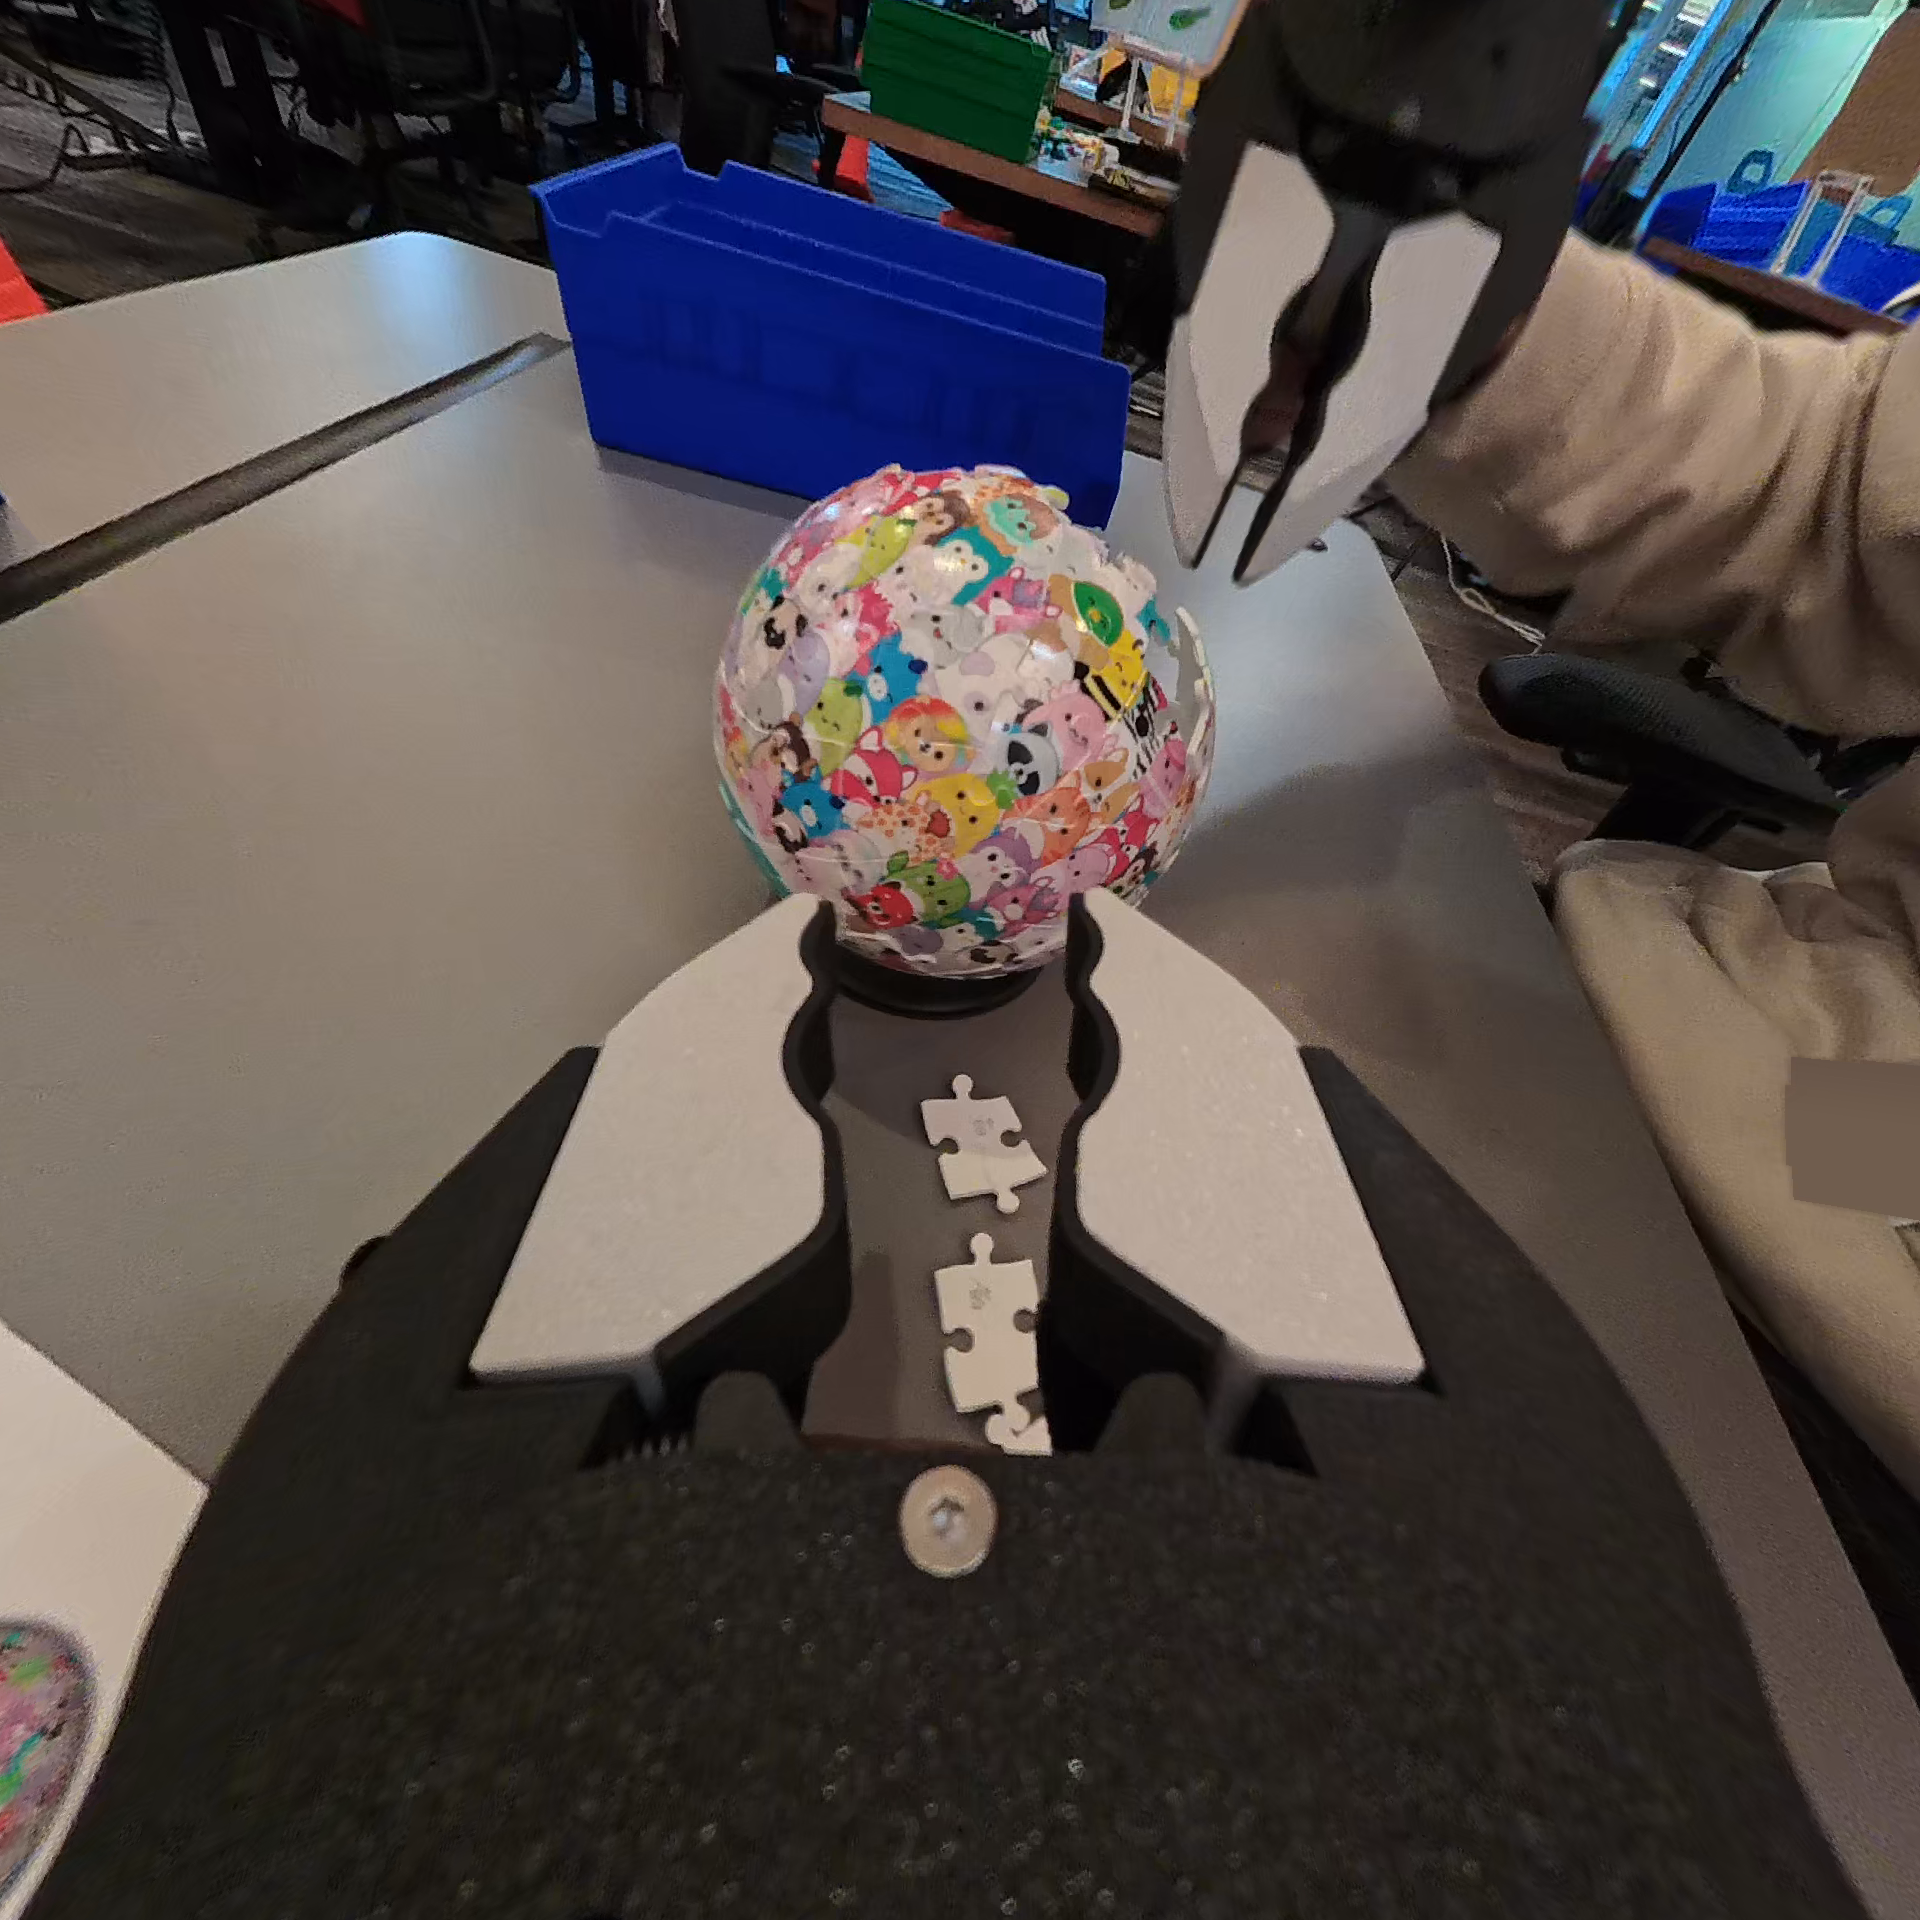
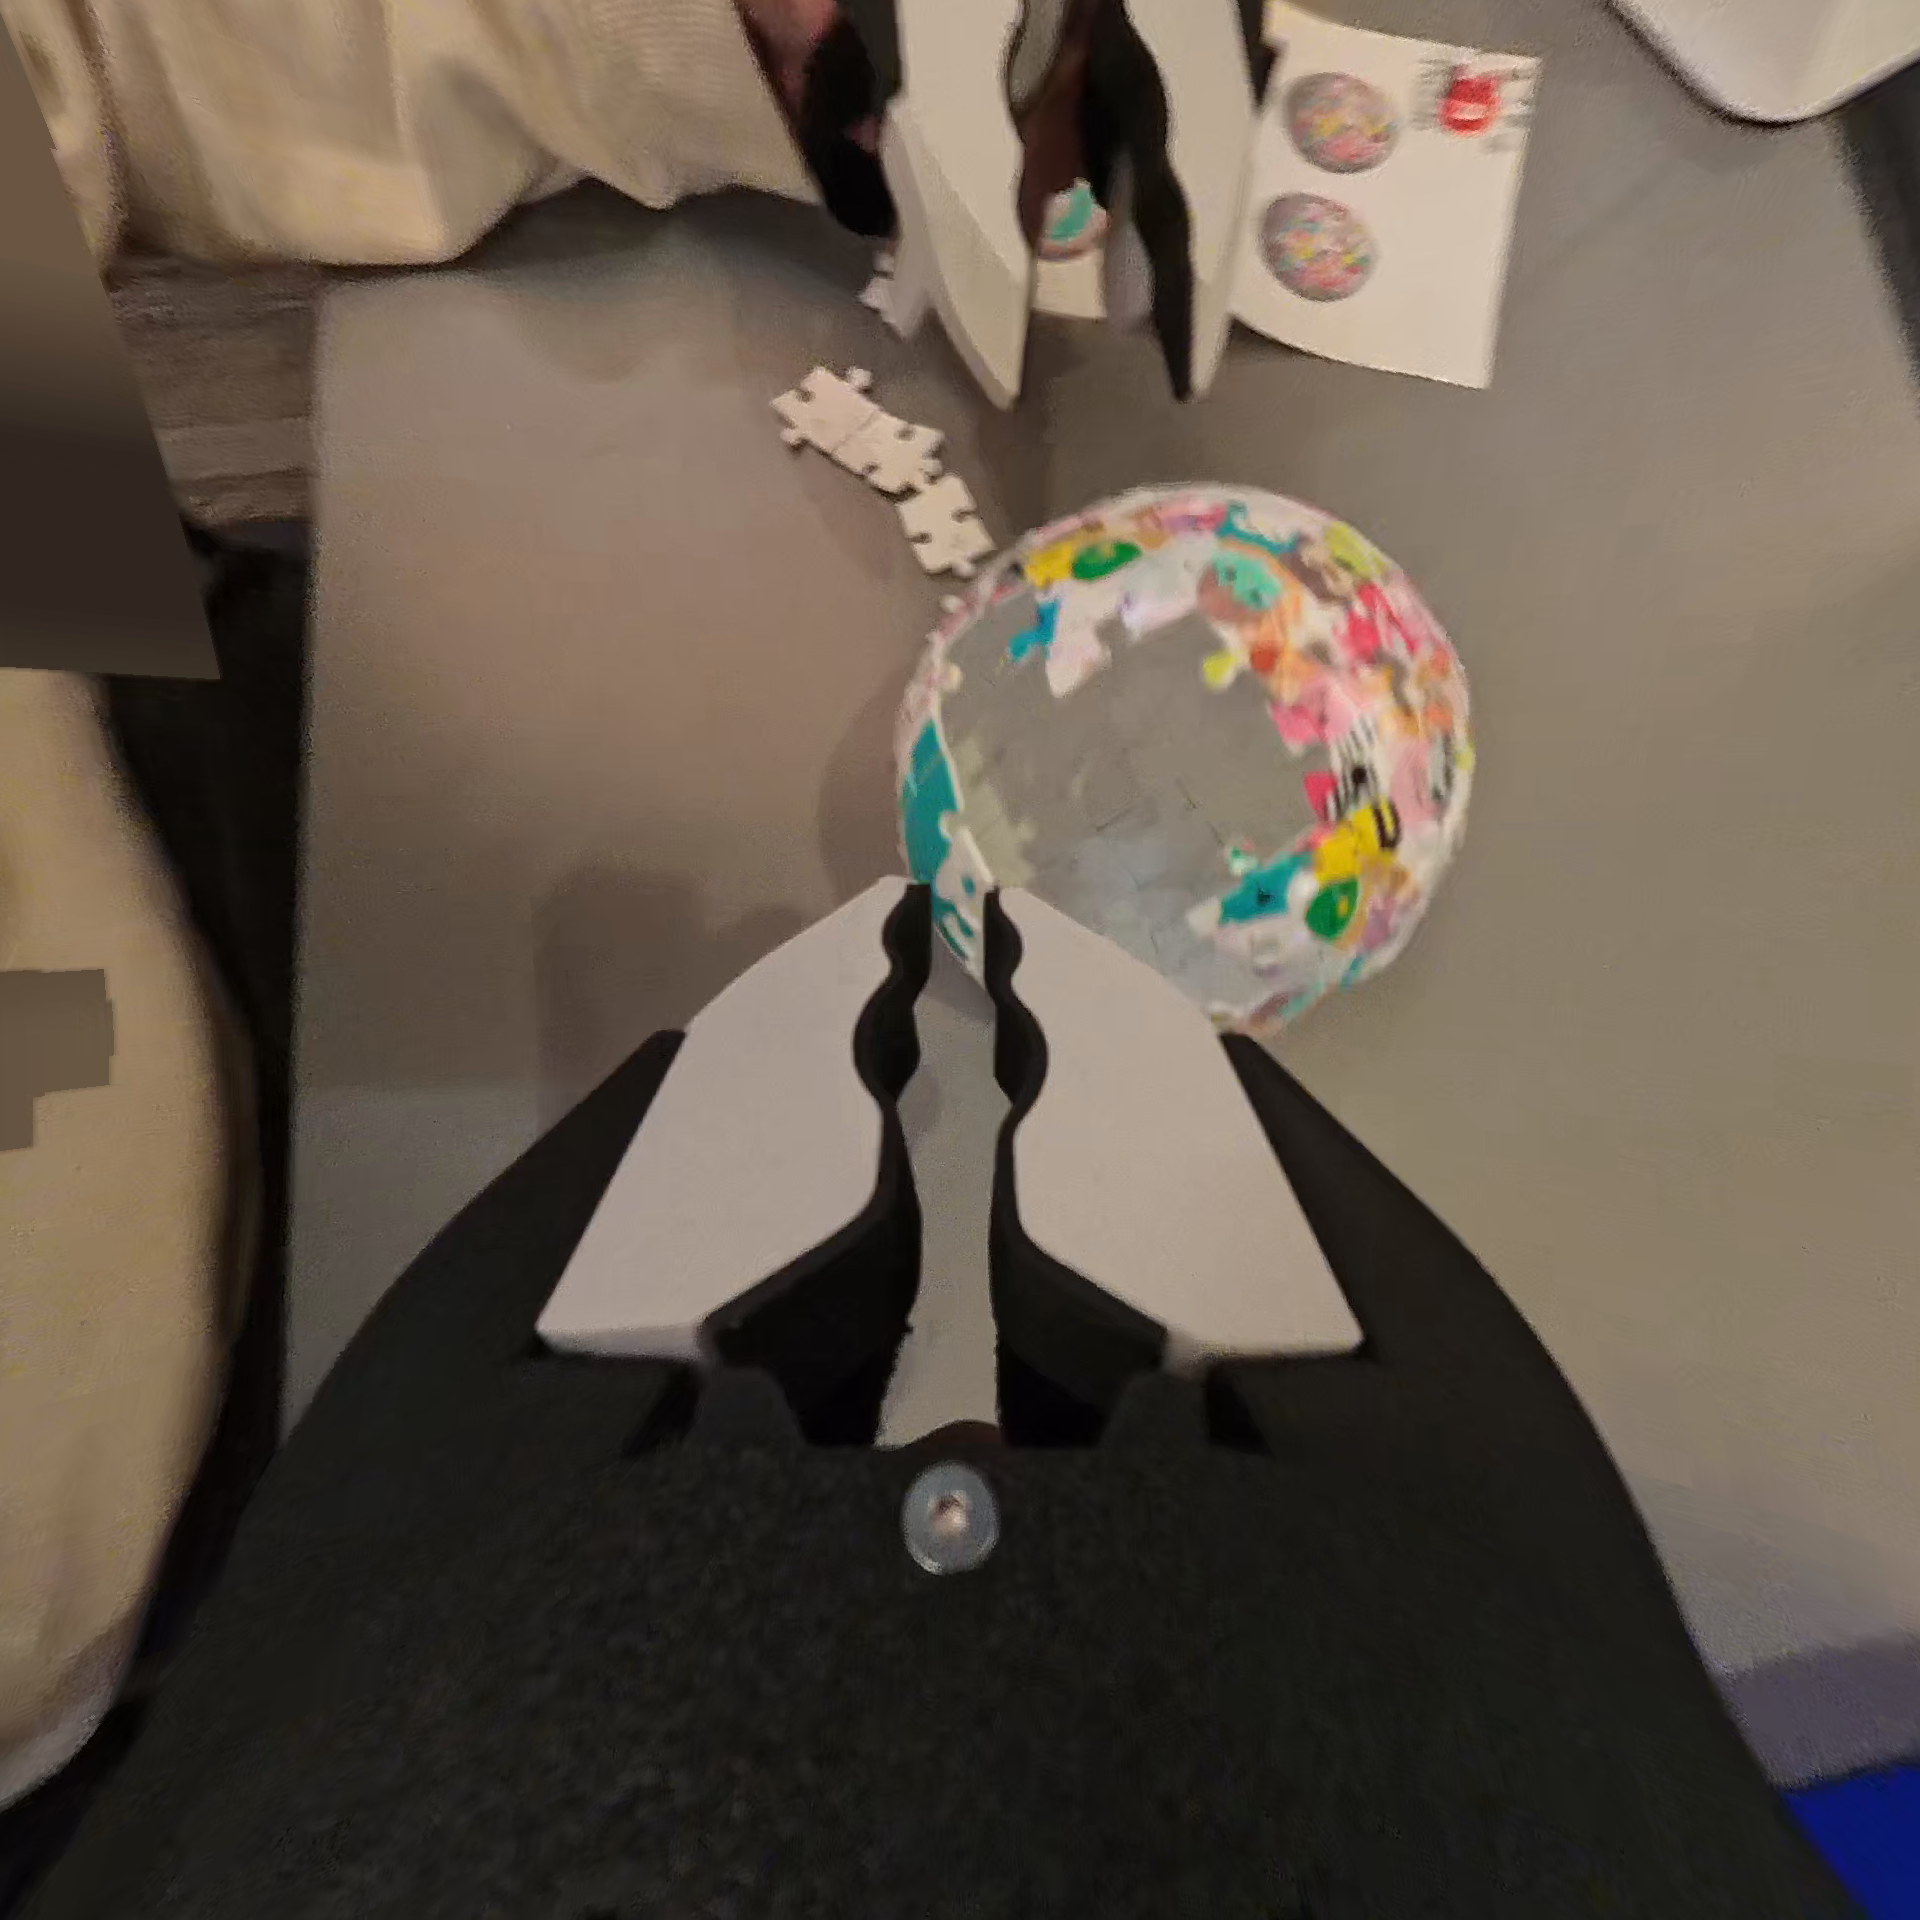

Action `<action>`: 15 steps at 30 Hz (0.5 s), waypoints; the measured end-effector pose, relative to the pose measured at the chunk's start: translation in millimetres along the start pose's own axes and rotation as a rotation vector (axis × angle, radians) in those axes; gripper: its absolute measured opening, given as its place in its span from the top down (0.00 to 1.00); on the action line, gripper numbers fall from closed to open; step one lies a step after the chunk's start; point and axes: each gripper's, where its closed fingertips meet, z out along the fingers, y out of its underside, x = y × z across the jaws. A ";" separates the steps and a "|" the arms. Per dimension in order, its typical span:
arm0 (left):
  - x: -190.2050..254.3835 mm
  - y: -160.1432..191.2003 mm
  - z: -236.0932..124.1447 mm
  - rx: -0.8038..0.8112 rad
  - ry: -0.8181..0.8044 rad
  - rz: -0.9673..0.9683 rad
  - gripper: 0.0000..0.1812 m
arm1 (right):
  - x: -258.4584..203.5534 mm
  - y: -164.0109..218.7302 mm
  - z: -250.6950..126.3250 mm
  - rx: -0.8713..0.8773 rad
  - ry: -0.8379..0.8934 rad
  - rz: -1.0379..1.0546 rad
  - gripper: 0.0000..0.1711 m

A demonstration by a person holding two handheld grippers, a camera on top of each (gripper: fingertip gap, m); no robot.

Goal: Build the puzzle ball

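The puzzle ball (image 1: pixel 961 717), covered in colourful cartoon animals, sits on a black ring stand (image 1: pixel 935 987) on the grey table. From above it shows a large open gap (image 2: pixel 1132 769) in its shell. My left gripper (image 1: pixel 951 914) is open, with its fingertips either side of the ball's base. Two white face-down puzzle strips (image 1: pixel 982 1143) (image 1: pixel 987 1330) lie on the table between its fingers. They also show in the right wrist view (image 2: pixel 873 436). My right gripper (image 2: pixel 951 899) hovers above the ball's edge, jaws a narrow gap apart, nothing visible between them. It also shows in the left wrist view (image 1: pixel 1221 566).
A blue plastic bin (image 1: pixel 831 343) stands behind the ball. A white leaflet with ball pictures (image 2: pixel 1382 208) lies beyond the left gripper (image 2: pixel 1091 390). A person's cream sleeve (image 1: pixel 1662 468) and an office chair (image 1: pixel 1642 727) are at the table's right edge.
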 end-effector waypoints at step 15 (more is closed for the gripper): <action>-9.9 7.4 4.4 -0.006 -0.028 -0.031 0.78 | -9.1 19.3 29.6 0.324 0.411 -0.026 1.00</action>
